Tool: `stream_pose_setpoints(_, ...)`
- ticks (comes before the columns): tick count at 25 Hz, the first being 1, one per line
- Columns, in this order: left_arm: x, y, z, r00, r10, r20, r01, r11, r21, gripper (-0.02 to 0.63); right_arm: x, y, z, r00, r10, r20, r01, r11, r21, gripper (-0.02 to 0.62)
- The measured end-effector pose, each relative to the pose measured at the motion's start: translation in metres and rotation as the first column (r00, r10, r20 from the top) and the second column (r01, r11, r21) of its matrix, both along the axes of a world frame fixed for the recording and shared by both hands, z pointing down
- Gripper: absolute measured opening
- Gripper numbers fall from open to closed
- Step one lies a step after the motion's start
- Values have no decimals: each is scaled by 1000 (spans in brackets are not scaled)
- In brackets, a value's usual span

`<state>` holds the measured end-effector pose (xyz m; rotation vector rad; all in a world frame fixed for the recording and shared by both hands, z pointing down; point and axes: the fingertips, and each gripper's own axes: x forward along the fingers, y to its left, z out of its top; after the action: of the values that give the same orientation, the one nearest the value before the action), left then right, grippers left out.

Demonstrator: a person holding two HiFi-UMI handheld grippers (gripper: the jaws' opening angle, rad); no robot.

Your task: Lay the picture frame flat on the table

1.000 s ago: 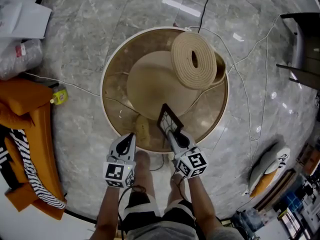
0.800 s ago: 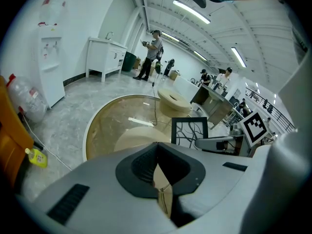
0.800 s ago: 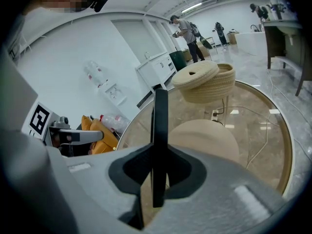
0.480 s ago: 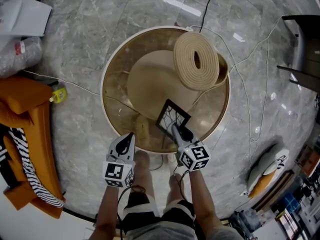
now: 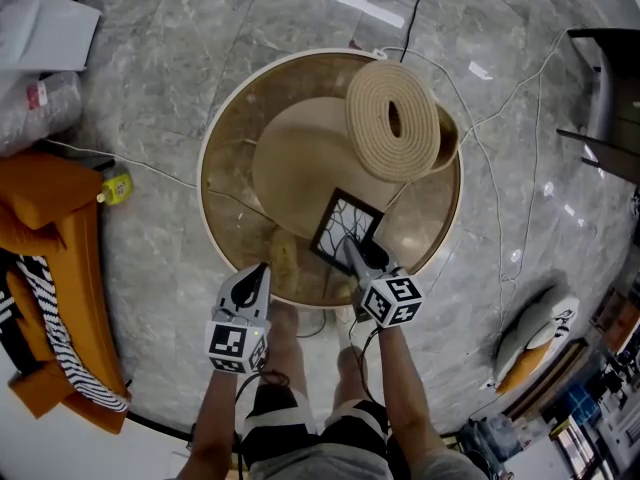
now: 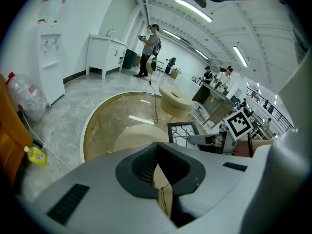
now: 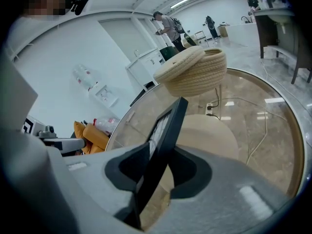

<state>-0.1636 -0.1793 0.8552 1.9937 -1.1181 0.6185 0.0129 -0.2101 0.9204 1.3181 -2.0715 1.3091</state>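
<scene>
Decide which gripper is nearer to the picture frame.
Right. The right gripper has the frame between its opening jaws. The left gripper, shut and empty, hangs apart to the frame's left, at the near rim of the table.

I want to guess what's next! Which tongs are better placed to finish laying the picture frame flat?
The right tongs: the picture frame is between them as they open over the table. The left tongs are shut, empty, near the table's edge.

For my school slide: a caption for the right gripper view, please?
The right gripper opens its jaws around a tilted black picture frame above the round table.
</scene>
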Motion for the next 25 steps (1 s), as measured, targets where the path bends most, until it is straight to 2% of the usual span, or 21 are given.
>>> stream_pose_setpoints(7,5,-3,4,1000,12,6,-12,1000,-9,18,5,-3,10,1000,3,10,-3,1000,-18,140)
stream_pose_setpoints(18,4,-10,9,1000,10,10,-10,1000,-22,18,17,-4,29,998,37,-52,-41,995,-85,212)
stream_pose_setpoints(25,7,-14,11,1000,21,5,-21,999,-28,18,16,-4,30,995,37,-94,-46,995,-90,222)
